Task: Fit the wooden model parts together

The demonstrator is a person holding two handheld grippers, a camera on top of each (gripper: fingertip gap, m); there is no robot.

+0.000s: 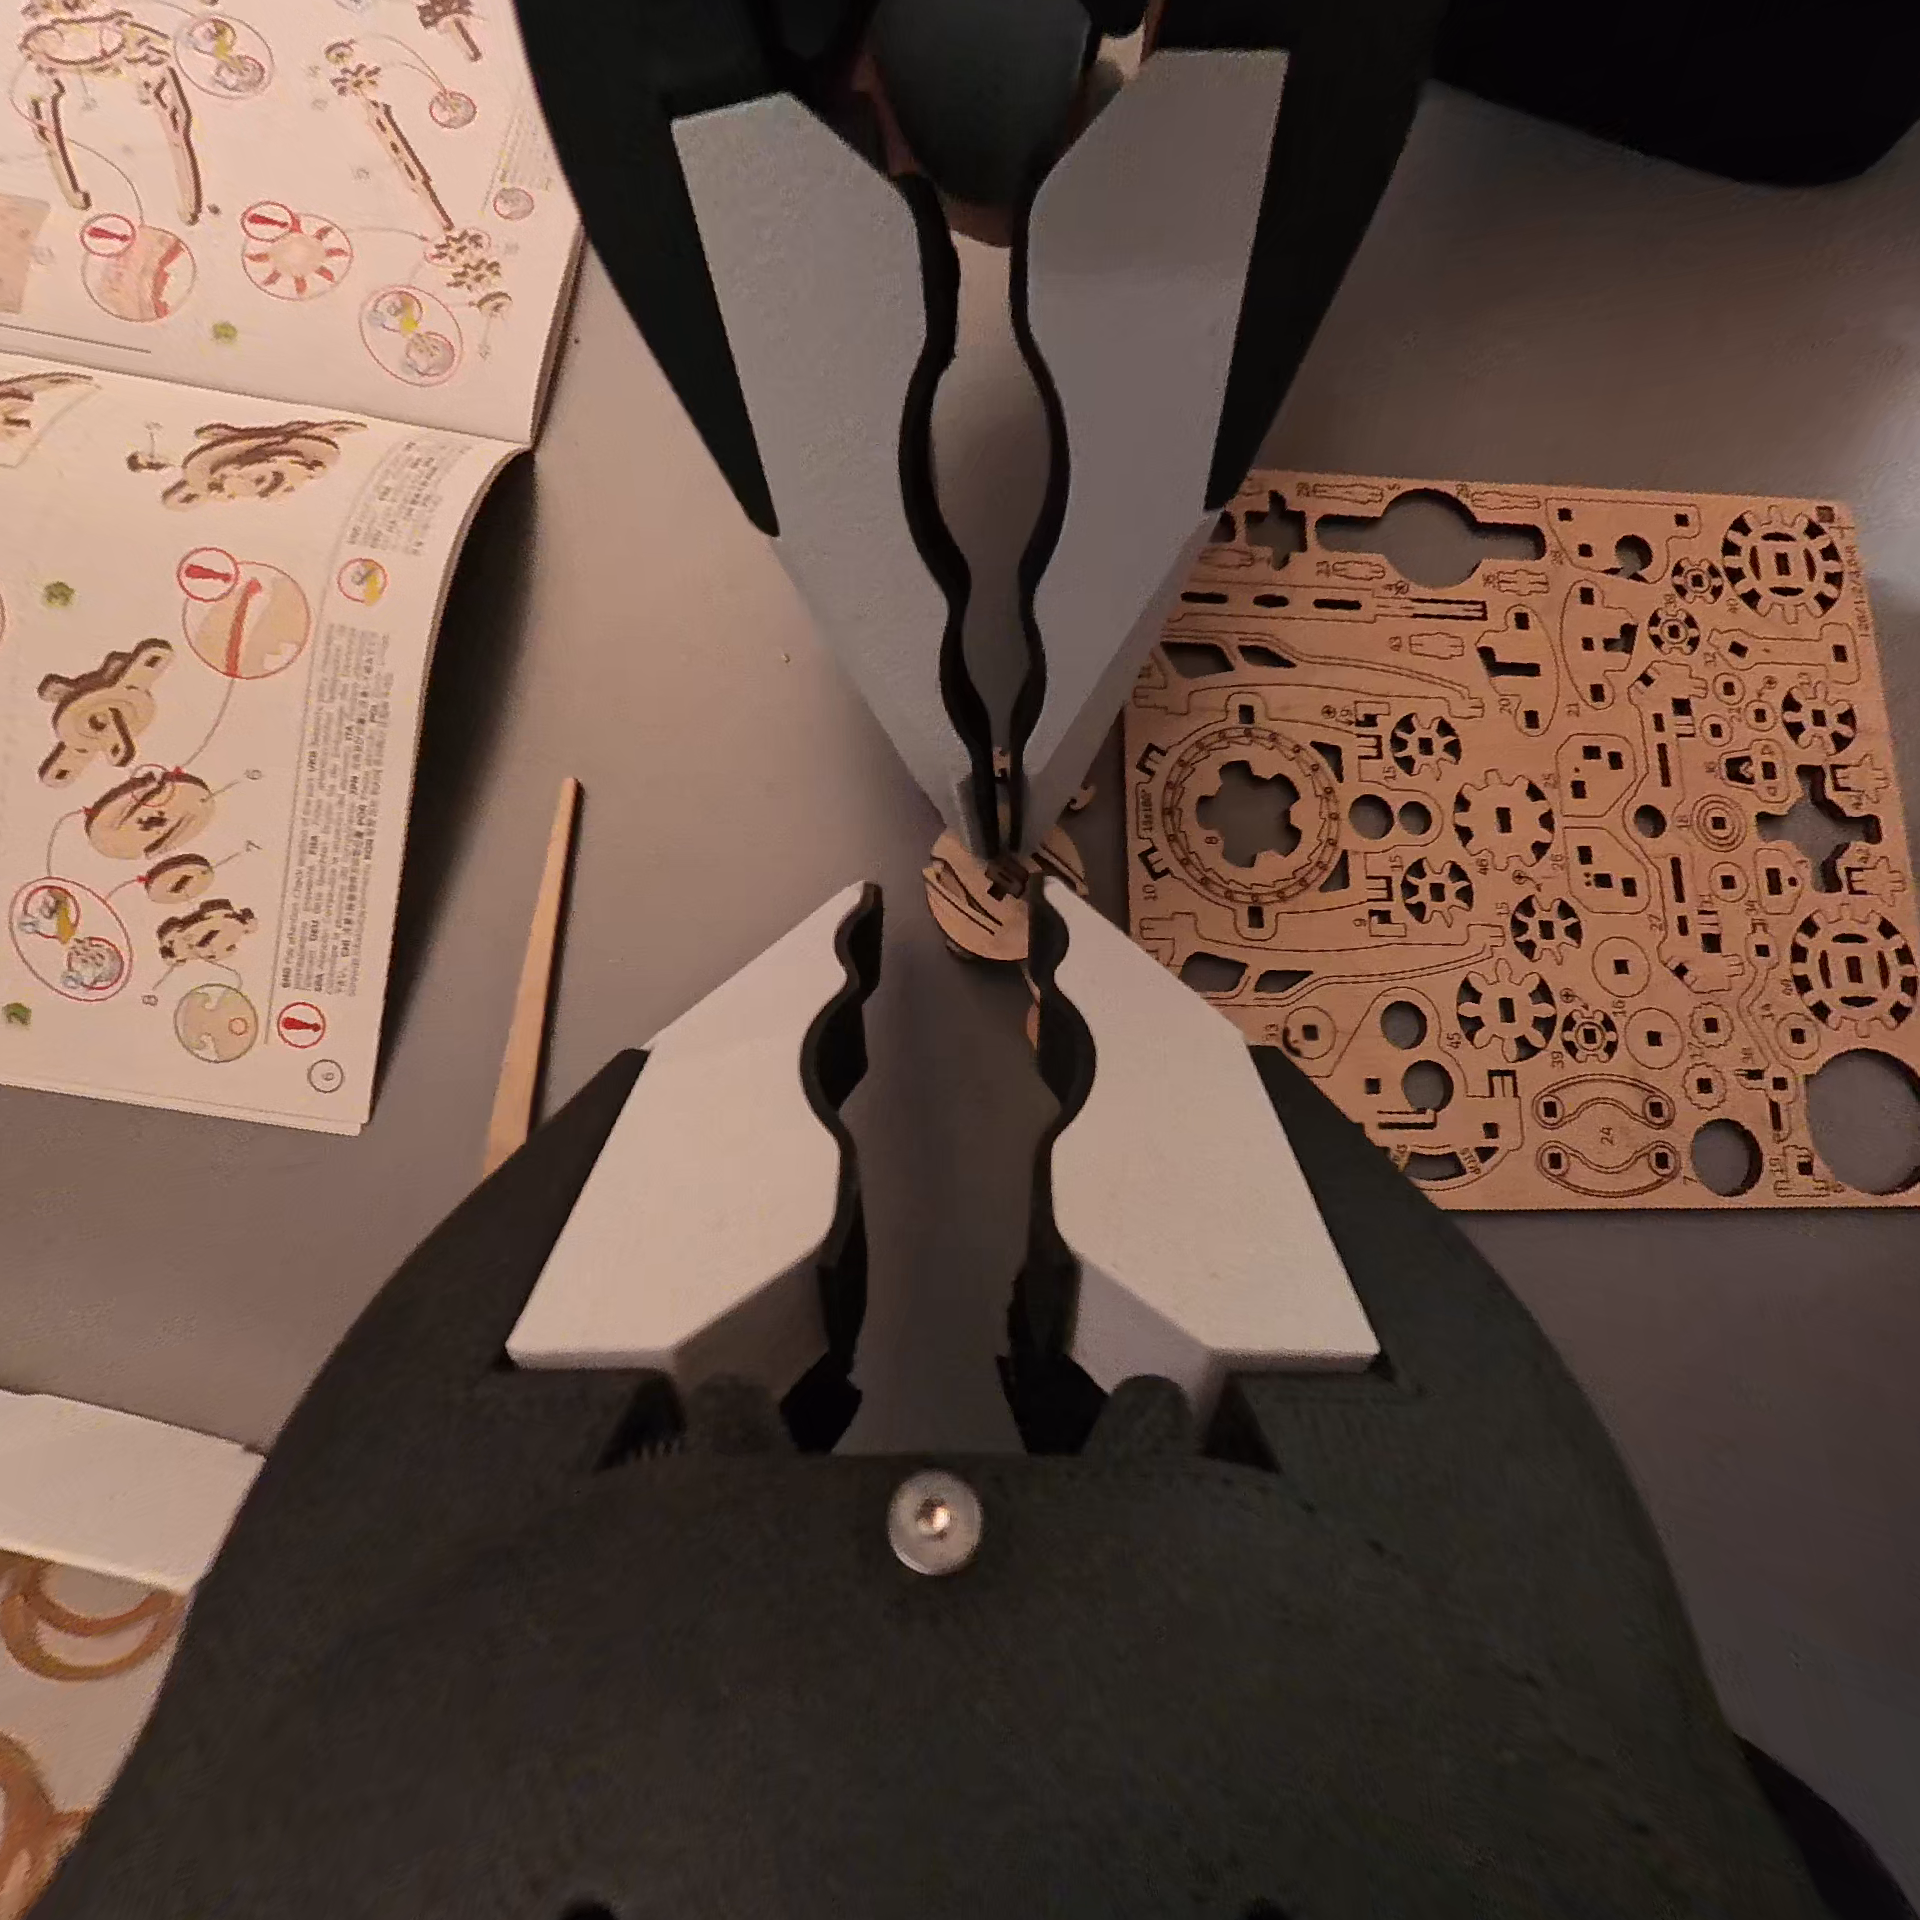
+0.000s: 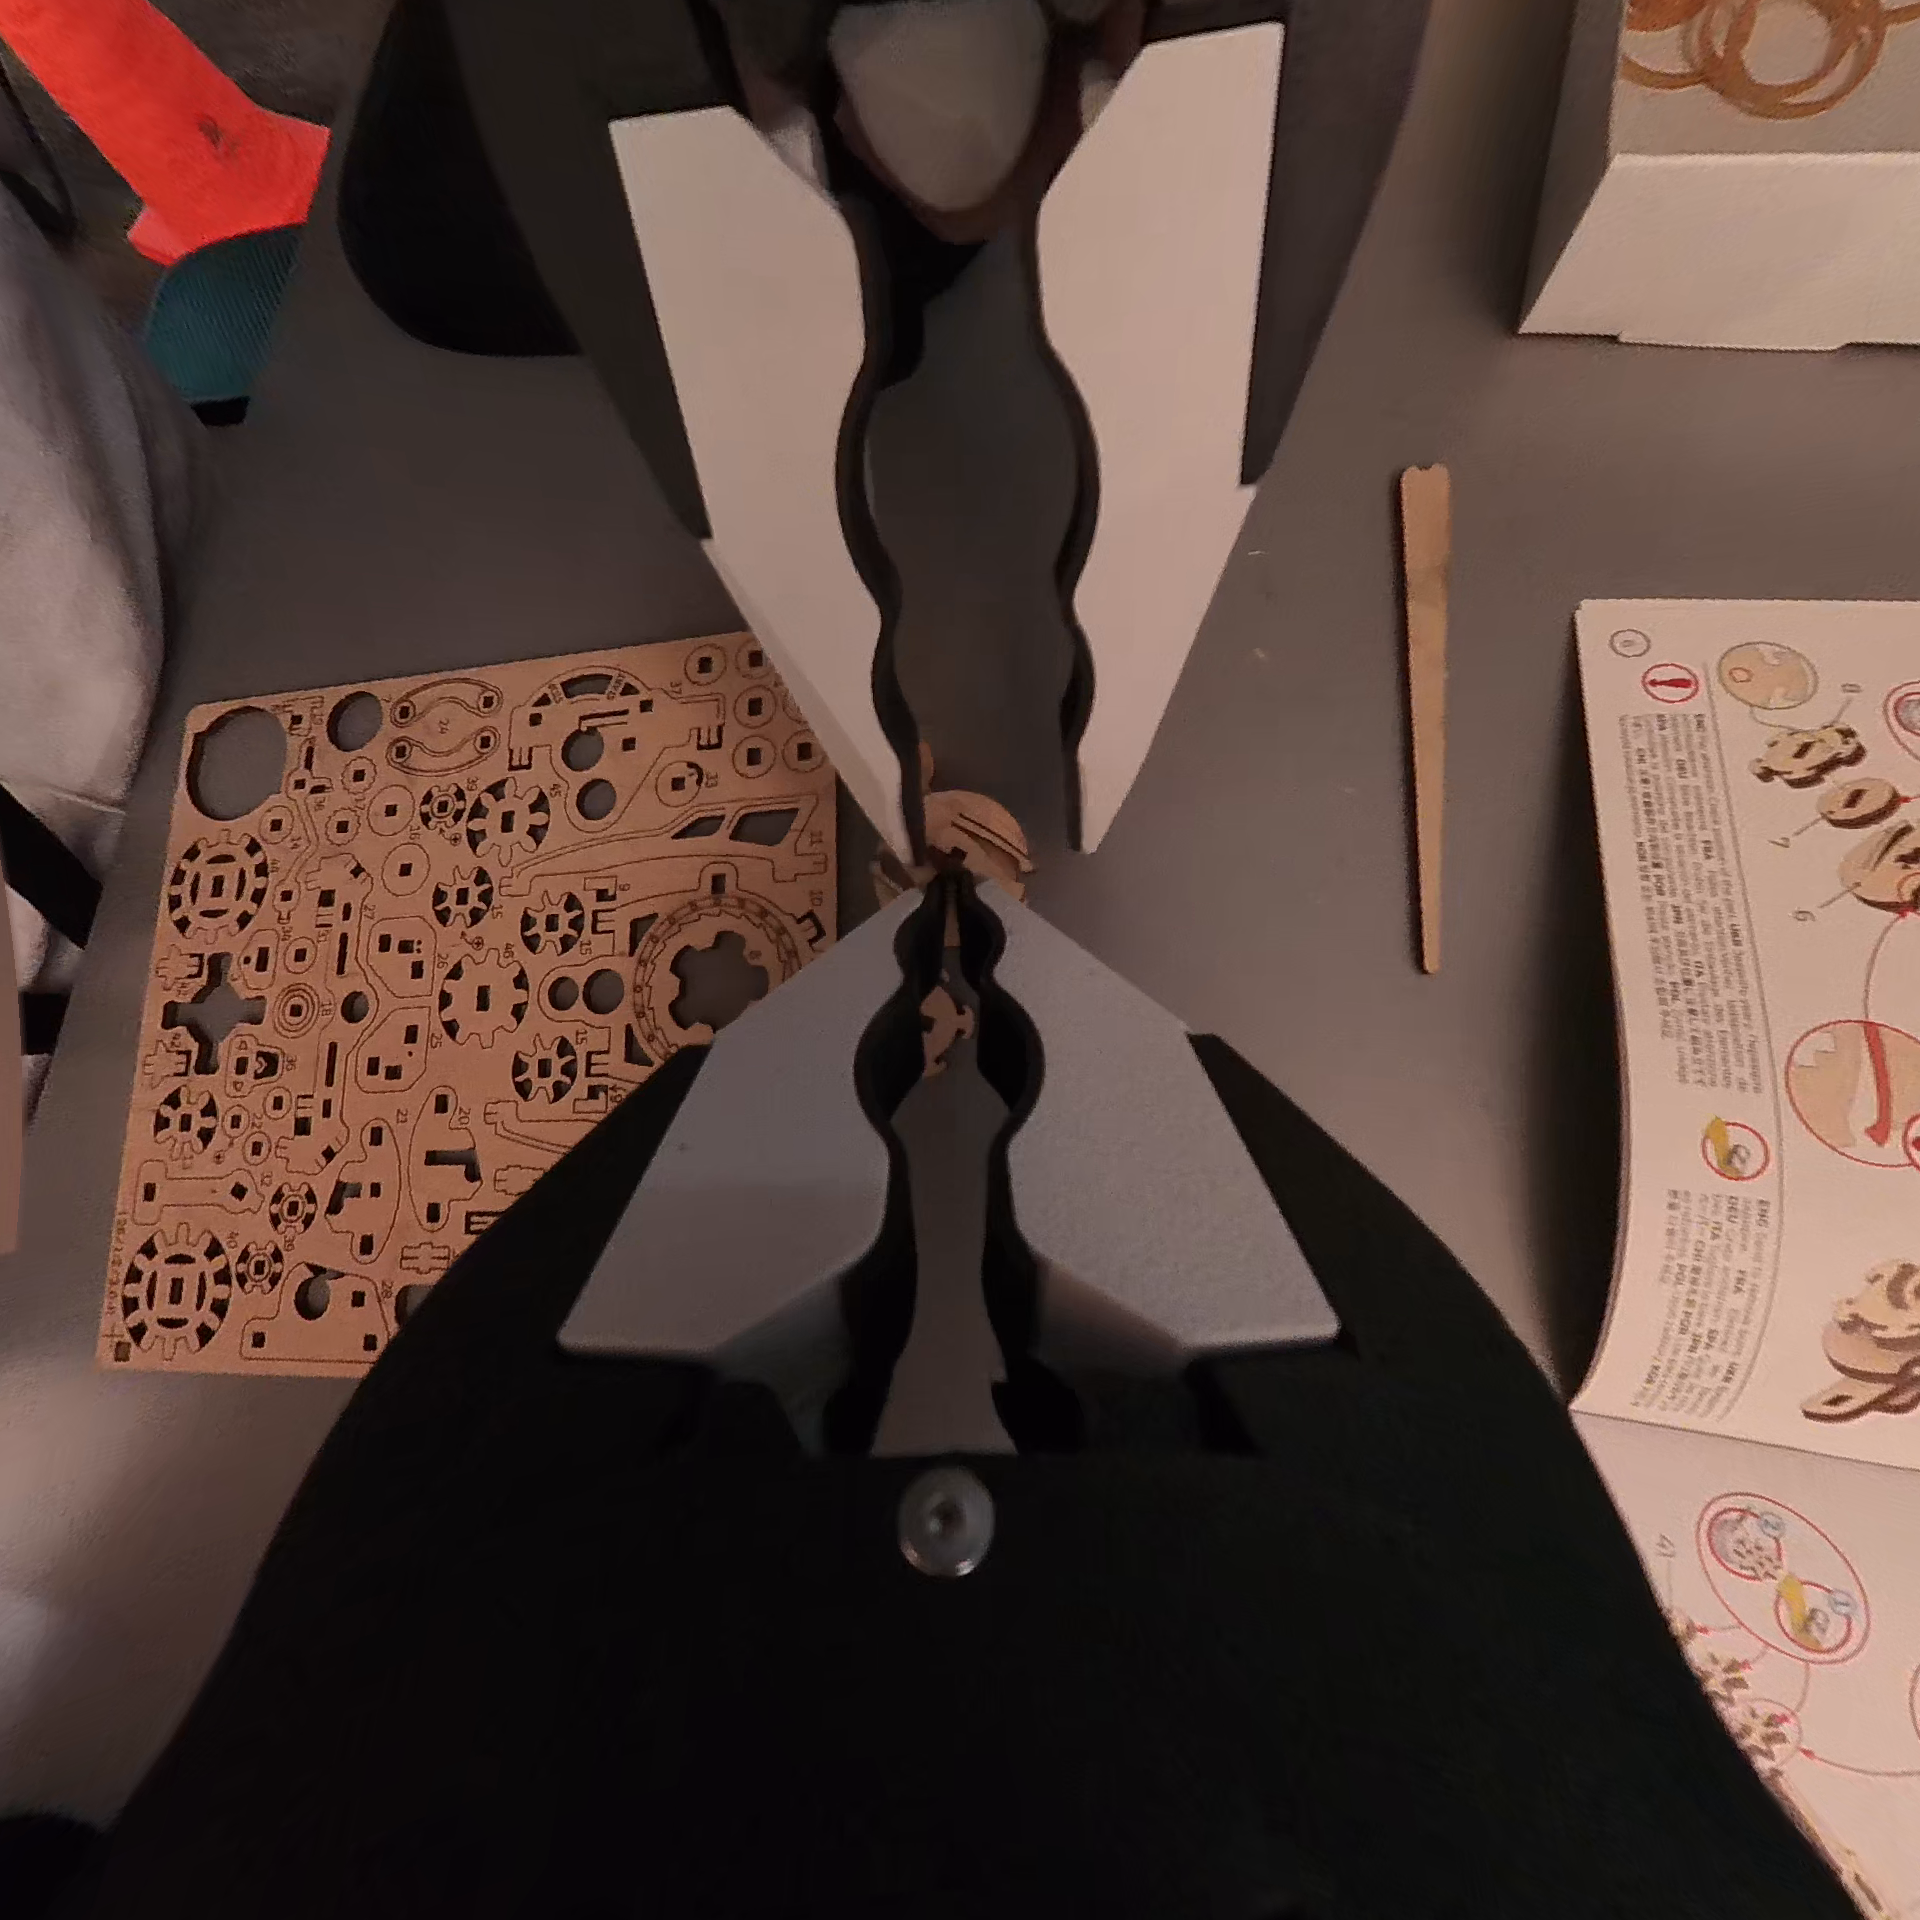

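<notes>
Matt grey worktop (image 1: 727, 644), smooth. Thin pale wood sheet (image 1: 1558, 831) with cut-out shapes. Paper booklet (image 1: 260, 727), a bit shiny. Rough black plastic hand-held gripper (image 1: 956, 914) with smooth grey fingers (image 1: 748, 1143). Plain wood stick (image 2: 1423, 717).

A small round wooden part (image 1: 971, 899) with little slots is up in the air over the grey desk (image 1: 727, 727), standing on its edge. A thin wooden bit (image 2: 945, 1023) with bumpy ends meets it at its middle (the join is too tiny to see well). A flat wooden sheet (image 1: 1538, 852) lies on the desk just beside them. It is light brown and full of cut-out gears, rings and holes.
</notes>
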